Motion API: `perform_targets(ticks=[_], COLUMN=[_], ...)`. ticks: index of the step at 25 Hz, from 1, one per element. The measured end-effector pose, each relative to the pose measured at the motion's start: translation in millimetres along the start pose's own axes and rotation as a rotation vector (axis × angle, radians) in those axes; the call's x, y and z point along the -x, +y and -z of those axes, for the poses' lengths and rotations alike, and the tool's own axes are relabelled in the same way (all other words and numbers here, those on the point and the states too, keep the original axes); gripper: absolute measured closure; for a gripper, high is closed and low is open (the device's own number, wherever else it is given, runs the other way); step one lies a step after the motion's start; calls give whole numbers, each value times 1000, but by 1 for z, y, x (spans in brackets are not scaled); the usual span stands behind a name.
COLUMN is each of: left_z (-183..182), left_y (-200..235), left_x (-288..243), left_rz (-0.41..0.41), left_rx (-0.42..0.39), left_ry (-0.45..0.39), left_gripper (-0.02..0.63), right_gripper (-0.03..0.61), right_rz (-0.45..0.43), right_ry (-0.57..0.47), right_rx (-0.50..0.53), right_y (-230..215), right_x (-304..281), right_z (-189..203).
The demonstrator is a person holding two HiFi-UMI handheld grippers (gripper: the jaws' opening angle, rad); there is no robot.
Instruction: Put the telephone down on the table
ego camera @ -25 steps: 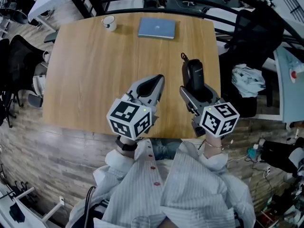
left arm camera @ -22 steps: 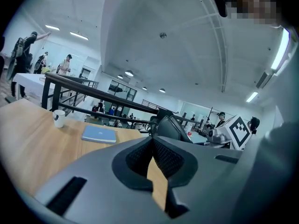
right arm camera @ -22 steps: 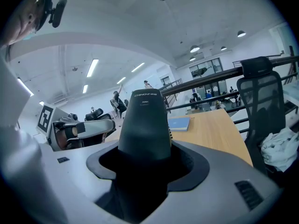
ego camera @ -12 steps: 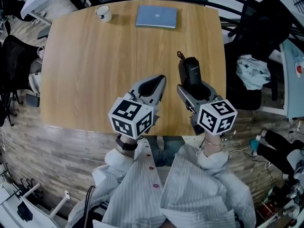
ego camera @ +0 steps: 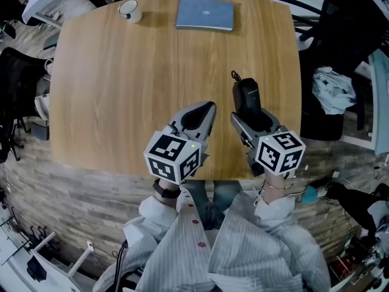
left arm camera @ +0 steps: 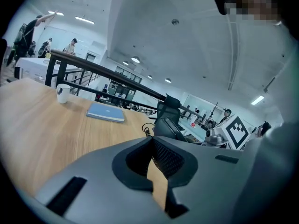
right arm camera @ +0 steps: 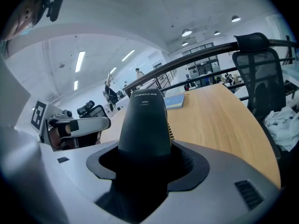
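Note:
The telephone (ego camera: 247, 96) is a black handset with a short curly cord at its far end. My right gripper (ego camera: 252, 119) is shut on its lower part and holds it above the right side of the wooden table (ego camera: 121, 72). In the right gripper view the handset (right arm camera: 144, 125) rises straight out from between the jaws of my right gripper (right arm camera: 145, 167). My left gripper (ego camera: 203, 109) hovers just left of it, shut with nothing in it; in its own view the left gripper (left arm camera: 156, 171) shows only a thin sliver of table between its pads, with the handset (left arm camera: 168, 127) beyond.
A white mug (ego camera: 129, 9) and a blue notebook (ego camera: 205, 13) lie at the table's far edge. A black office chair (ego camera: 346, 35) and a white crumpled bag (ego camera: 333, 90) stand off the table's right side. Wood floor lies below the near edge.
The head camera has shifted, so the table sits a little differently in the picture. Both grippers keep their places, and the handset stays held in the right one.

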State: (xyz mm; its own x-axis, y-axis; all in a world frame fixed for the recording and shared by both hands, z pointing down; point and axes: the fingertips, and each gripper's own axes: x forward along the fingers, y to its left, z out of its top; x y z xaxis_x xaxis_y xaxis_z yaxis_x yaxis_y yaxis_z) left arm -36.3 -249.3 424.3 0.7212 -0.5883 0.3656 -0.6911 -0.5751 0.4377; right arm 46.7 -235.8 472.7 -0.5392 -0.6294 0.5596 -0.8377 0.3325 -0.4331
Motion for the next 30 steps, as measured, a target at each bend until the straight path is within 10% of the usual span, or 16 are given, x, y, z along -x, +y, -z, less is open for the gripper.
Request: perform_targets(ticks=[30], left_z=[63], left_y=[60], left_x=[-6], left_rz=[-99], left_rx=[91], left_ry=[76], left_gripper=[603], right_gripper=[288], right_rz=[69], right_ry=[227], right_rx=[121], right_y=[-3], right_x=[-82], right_z=[104])
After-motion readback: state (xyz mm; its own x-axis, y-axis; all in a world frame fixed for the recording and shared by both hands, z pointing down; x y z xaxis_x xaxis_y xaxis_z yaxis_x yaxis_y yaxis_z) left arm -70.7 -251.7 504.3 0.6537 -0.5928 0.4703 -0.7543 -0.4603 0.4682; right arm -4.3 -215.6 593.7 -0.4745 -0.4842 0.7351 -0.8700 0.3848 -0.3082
